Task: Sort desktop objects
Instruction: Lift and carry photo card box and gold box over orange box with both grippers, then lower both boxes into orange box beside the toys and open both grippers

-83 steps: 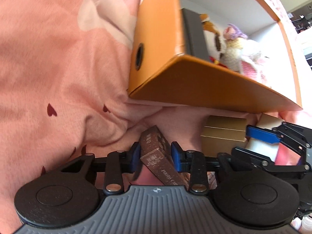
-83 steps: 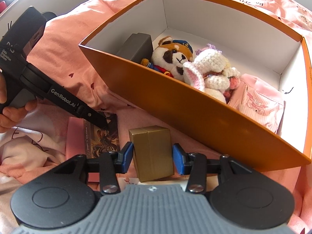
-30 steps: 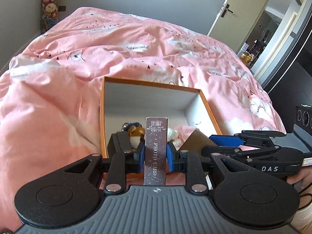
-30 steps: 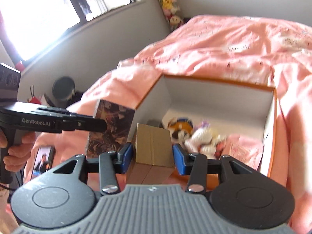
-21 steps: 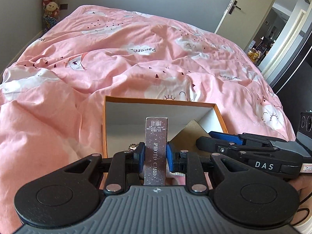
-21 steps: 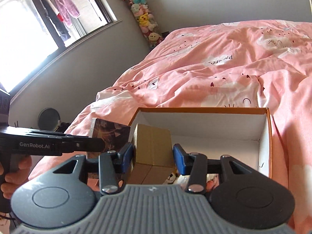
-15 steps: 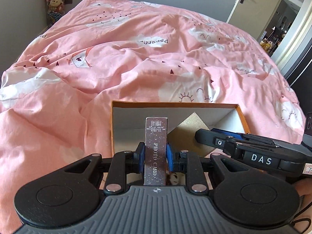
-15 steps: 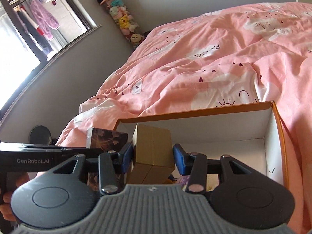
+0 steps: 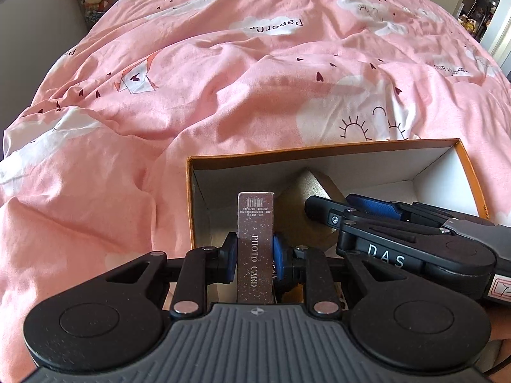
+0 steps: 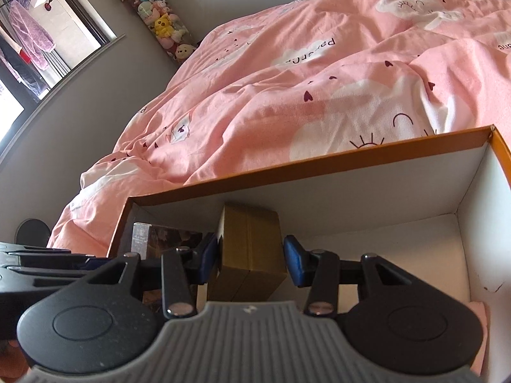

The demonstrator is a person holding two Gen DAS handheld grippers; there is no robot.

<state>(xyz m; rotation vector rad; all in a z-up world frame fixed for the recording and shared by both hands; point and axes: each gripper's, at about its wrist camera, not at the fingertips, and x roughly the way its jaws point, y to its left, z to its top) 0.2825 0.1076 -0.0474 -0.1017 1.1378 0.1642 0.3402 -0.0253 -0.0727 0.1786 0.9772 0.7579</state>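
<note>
Orange cardboard walls with white insides frame the box [image 9: 322,151] that sits on the pink duvet [image 9: 223,79] of the bed, and we hold both tools over its open top. Our left tongs [image 9: 254,257] pinch a slim brown photo card box [image 9: 255,242] upright, its printed narrow side facing the camera, blue pads [image 9: 278,257] pressed against both flanks; it hangs near the box's left wall. Our right tongs [image 10: 251,260] pinch a gold carton [image 10: 250,245] between blue pads, in front of the far wall of the box. In the left view the gold carton [image 9: 306,191] shows just right of the photo card box, with the right tool's black body crossing in front of it. A column of plush toys [image 10: 159,22] stands in the far corner of the room.
</note>
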